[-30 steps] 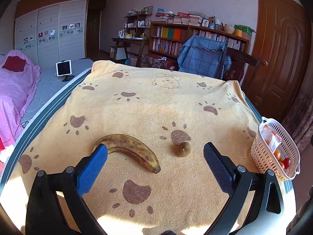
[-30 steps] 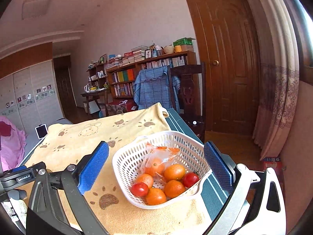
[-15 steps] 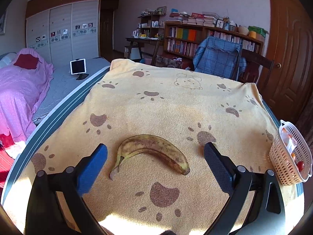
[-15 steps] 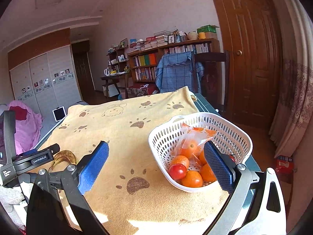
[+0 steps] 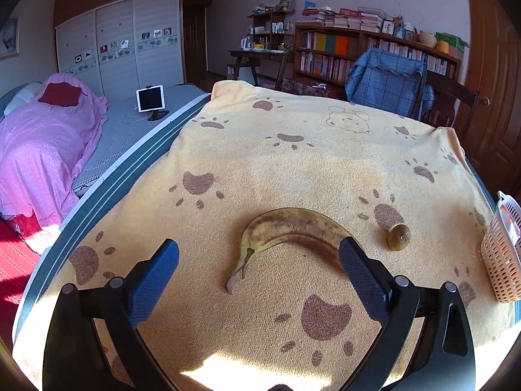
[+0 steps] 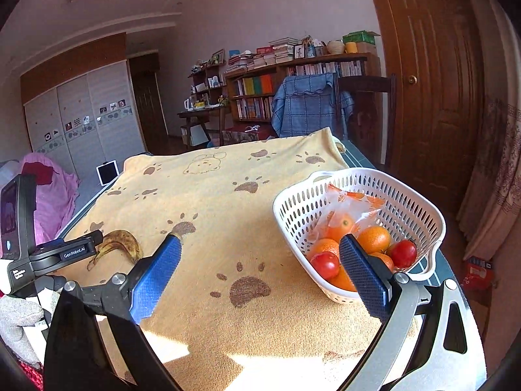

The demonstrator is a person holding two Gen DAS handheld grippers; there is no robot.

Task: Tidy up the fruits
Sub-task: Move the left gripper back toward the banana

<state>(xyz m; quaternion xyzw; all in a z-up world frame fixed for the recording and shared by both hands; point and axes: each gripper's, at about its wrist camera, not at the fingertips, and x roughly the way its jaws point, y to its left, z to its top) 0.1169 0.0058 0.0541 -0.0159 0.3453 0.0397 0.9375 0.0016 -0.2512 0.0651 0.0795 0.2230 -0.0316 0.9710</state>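
A spotted brown-yellow banana lies on the yellow paw-print blanket, just ahead of my open, empty left gripper; its right end sits by the right blue pad. A small brown kiwi lies right of it. The white basket holds oranges, red tomatoes and an orange snack bag; it shows at the right edge in the left wrist view. My right gripper is open and empty, its right pad in front of the basket. The banana shows there beside the left gripper body.
The table's left edge borders a bed with a pink cover and a tablet. A chair with a blue checked cloth stands at the far end, before bookshelves. A wooden door is right of the basket.
The left gripper has swung left, so the banana now sits right of centre and the kiwi is back in view. The right gripper has turned left, so the basket moved right in its view.
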